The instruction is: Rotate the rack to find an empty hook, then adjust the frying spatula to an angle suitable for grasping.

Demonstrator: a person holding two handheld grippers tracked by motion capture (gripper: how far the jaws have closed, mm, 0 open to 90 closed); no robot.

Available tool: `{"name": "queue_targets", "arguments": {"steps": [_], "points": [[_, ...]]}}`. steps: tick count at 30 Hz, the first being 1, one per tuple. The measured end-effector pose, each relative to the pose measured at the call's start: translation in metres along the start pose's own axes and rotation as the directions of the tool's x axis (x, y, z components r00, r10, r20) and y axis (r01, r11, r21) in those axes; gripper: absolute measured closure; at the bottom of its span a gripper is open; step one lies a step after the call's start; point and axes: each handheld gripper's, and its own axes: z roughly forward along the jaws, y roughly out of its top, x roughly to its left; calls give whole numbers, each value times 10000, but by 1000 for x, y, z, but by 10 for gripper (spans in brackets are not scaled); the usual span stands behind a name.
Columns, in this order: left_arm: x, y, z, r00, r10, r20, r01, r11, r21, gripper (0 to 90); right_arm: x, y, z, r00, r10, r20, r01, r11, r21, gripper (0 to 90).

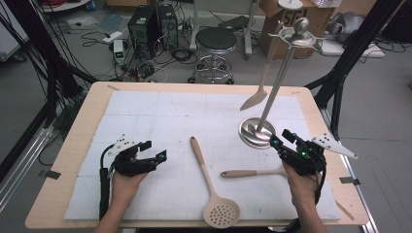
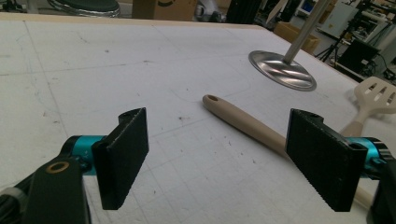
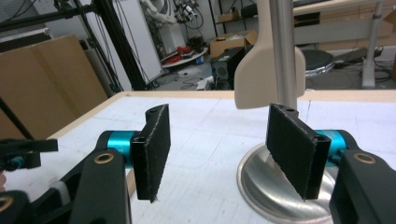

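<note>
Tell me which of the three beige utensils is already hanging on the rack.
The plain spatula: it hangs from the stand, clear of the table. The skimmer and slotted turner lie flat on the white mat.

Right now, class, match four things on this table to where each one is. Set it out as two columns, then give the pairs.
1. skimmer
2. slotted turner
3. spatula
4. stand

A. upright at the right of the mat
B. hanging from a hook
C. lying flat beside the right gripper
D. lying in the middle, round head nearest the person

1-D, 2-C, 3-B, 4-A
</note>
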Motion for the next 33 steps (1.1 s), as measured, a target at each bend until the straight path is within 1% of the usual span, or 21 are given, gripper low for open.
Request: {"name": "queue_targets", "arguments": {"steps": [7, 12, 17, 23, 29, 33], "points": [[0, 0, 0, 10000, -32, 11, 32, 10000, -19, 222, 1, -9, 1, 9999, 69, -80, -66, 9996, 268, 397], [0, 0, 0, 10000, -8, 15, 8, 10000, -9, 221, 2, -18, 2, 9999, 58, -124, -51, 9984, 559, 397], [0, 0, 0, 10000, -15, 21, 15, 10000, -18, 222, 0, -23, 0, 9998, 155, -106, -149, 9981, 599, 397], [1, 0, 2, 10000, -1, 7, 1, 10000, -22, 221, -1, -27, -1, 9999, 108, -101, -100, 9973, 725, 398], [-1, 1, 3, 10000, 11, 13, -11, 10000, -15, 222, 1, -37, -2, 9997, 127, -220, -103, 9945, 1047, 397], [-1, 1, 3, 10000, 5, 23, -4, 10000, -36, 222, 1, -44, -1, 9988, 376, -322, -332, 9914, 1268, 398]]}}
